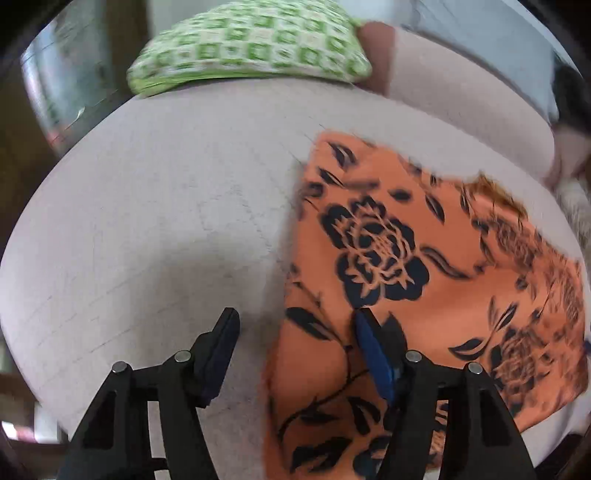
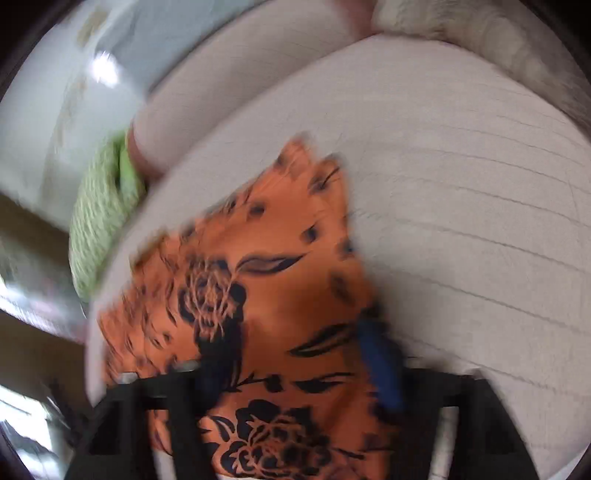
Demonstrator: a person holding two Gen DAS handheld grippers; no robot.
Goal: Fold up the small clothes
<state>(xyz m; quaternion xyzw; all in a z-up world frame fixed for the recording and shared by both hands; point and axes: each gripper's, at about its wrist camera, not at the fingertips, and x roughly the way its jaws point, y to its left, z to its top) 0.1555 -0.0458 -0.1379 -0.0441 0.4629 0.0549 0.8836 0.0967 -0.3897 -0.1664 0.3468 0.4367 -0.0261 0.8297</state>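
An orange garment with black flower print lies flat on a pale grey cushion, at the right in the left wrist view. My left gripper is open above the garment's left edge; its right finger is over the cloth, its left finger over bare cushion. In the blurred right wrist view the same garment fills the lower middle. My right gripper is open just above it, fingers apart over the cloth, holding nothing.
A green and white patterned pillow lies at the far edge of the cushion, and shows at the left in the right wrist view. A pale backrest rises behind. A fluffy white item sits at the far right.
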